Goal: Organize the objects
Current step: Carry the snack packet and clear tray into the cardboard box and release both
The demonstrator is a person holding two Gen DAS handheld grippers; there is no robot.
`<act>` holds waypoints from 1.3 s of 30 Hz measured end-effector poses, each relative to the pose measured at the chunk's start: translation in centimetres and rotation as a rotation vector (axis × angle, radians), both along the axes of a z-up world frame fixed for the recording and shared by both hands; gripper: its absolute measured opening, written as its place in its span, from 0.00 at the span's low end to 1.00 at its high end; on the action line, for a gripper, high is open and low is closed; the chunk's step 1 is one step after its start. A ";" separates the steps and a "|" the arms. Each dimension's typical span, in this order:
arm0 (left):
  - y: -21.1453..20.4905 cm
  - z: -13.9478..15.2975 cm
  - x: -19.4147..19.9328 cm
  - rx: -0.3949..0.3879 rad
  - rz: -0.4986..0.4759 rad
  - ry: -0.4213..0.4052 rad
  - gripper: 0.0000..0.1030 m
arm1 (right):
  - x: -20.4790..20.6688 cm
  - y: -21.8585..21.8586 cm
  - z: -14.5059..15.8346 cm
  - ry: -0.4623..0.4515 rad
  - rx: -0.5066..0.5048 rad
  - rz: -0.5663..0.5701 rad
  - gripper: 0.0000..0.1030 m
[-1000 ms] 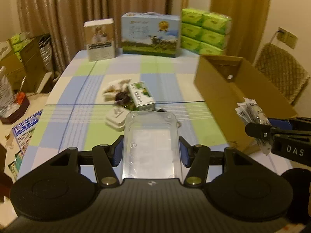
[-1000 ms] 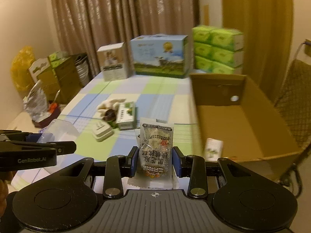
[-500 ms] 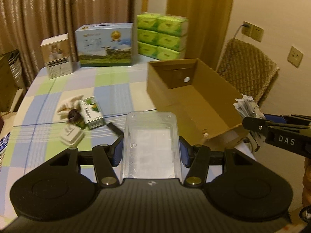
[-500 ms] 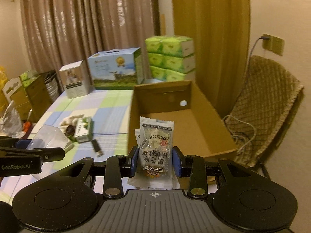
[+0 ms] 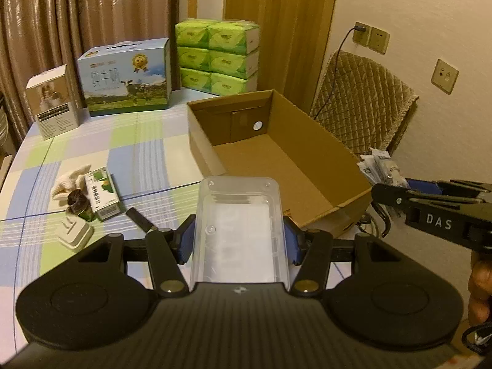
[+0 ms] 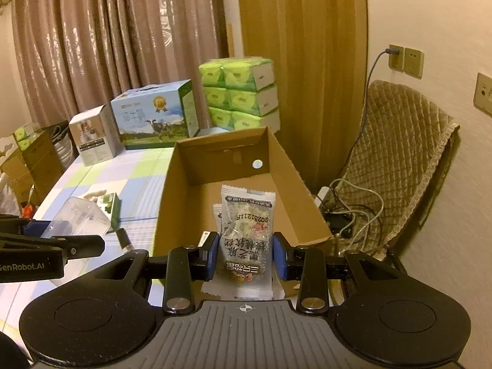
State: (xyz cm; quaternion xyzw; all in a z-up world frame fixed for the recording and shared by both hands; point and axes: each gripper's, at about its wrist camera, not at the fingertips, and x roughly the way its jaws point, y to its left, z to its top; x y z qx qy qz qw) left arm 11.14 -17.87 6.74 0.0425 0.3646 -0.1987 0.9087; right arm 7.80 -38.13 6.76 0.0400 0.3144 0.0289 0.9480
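My left gripper (image 5: pixel 236 241) is shut on a clear plastic tray (image 5: pixel 238 227), held above the table's near edge, just left of the open cardboard box (image 5: pixel 295 166). Several stacked snack packets (image 6: pixel 246 233) sit clamped in my right gripper (image 6: pixel 246 256), shut on them, in front of the box (image 6: pixel 230 184) and over its near end. Seen from the left wrist view, the right gripper (image 5: pixel 381 193) hovers past the box's near right corner with the packets (image 5: pixel 379 167) sticking up. A small green-and-white carton (image 5: pixel 101 193), a white glove (image 5: pixel 69 180), a flat white item (image 5: pixel 75 230) and a dark stick (image 5: pixel 138 216) lie on the checked tablecloth.
At the table's far end stand a blue milk carton box (image 5: pixel 126 78), a small white box (image 5: pixel 52 101) and stacked green tissue packs (image 5: pixel 216 52). A quilted chair (image 5: pixel 363 101) with cables stands right of the table. Boxes and clutter line the left wall (image 6: pixel 27 160).
Both grippers swung rightwards and rose a little with their loads. The cardboard box now lies straight ahead instead of off to the right, and the loose items have slid to the left.
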 end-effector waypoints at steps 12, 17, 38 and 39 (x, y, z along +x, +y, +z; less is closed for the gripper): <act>-3.6 -0.7 2.0 0.010 -0.032 0.025 0.50 | 1.7 -2.0 -0.2 0.006 0.001 -0.017 0.33; -4.6 -0.9 2.9 0.013 -0.038 0.035 0.50 | 2.4 -2.5 -0.4 0.009 -0.004 -0.016 0.33; -7.8 -2.5 6.3 0.028 -0.072 0.079 0.50 | 6.9 -3.9 -1.6 0.055 -0.002 0.020 0.33; -7.9 -2.6 6.6 0.029 -0.073 0.082 0.50 | 7.2 -4.0 -1.7 0.057 -0.003 0.019 0.33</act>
